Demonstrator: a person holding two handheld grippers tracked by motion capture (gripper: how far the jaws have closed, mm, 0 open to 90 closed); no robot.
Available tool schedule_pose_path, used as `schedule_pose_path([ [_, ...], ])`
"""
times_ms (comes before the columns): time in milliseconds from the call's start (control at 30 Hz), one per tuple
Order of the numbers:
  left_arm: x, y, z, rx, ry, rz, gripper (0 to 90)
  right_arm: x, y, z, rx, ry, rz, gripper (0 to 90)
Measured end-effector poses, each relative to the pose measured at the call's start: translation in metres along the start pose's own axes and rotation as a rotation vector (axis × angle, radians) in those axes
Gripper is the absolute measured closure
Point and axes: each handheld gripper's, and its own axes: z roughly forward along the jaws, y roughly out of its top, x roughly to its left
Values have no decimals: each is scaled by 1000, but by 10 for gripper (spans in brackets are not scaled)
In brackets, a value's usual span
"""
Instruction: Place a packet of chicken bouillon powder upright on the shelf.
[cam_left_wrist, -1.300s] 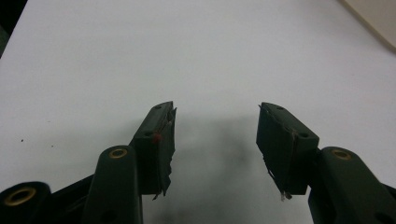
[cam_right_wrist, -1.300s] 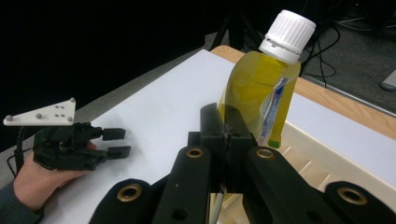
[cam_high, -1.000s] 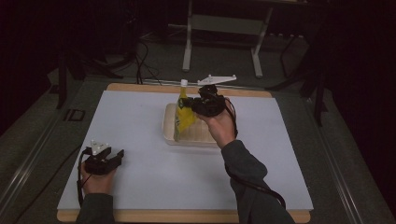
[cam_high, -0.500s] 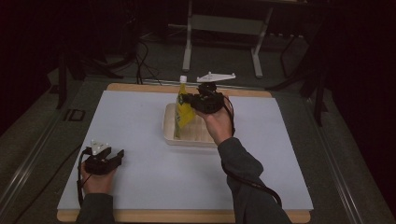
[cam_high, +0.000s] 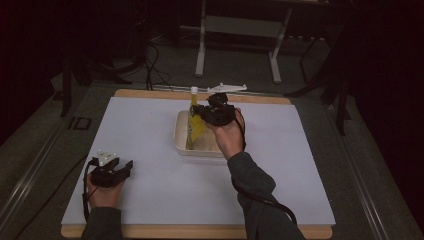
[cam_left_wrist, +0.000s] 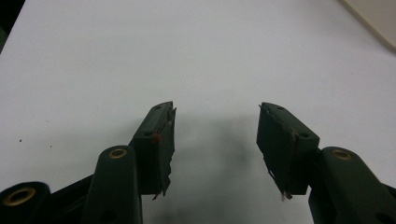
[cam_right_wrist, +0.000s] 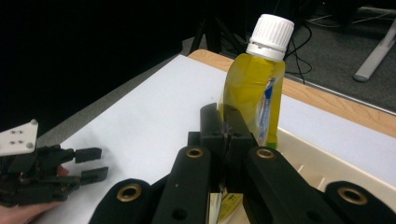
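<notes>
1. Since a second ago the right tongs (cam_high: 200, 114) have barely shifted, a little toward the far edge, with the yellow bottle (cam_high: 195, 125) staying upright in the tray (cam_high: 181, 142); the left tongs (cam_high: 116, 170) have kept their place near the front left of the counter (cam_high: 150, 200).
2. Right tongs: jaws closed tight together in the right gripper view, pinching what looks like the bottle's label or thin lower edge; the bottle (cam_right_wrist: 254, 95), white cap on, stands just beyond them, its base inside the cream tray (cam_right_wrist: 327, 177).
3. Left tongs (cam_left_wrist: 215, 135): jaws wide apart with nothing between them, resting over bare counter, well apart from the tray.
4. Progress, as I judge it: the bottle is gripped and standing in the tray; whether it is being set down or lifted out I cannot tell; either way the release or the lift is left to do.
</notes>
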Motion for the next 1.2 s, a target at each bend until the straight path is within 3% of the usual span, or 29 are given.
schedule_pose_path([
  [200, 0, 0, 0, 0, -3, 1, 460, -1, -4, 11, 9, -5, 37, 899],
  [500, 0, 0, 0, 0, -3, -1, 460, -11, -3, 25, 45, -37, 37, 899],
  [733, 0, 0, 0, 0, -3, 0, 460, -16, 2, 33, 72, -27, 27, 899],
  [933, 0, 0, 0, 2, -3, 2, 460, -26, 2, 37, 78, -17, 71, 898],
  [1200, 0, 0, 0, 2, -3, 2, 460, -26, 4, 38, 89, -10, 68, 897],
])
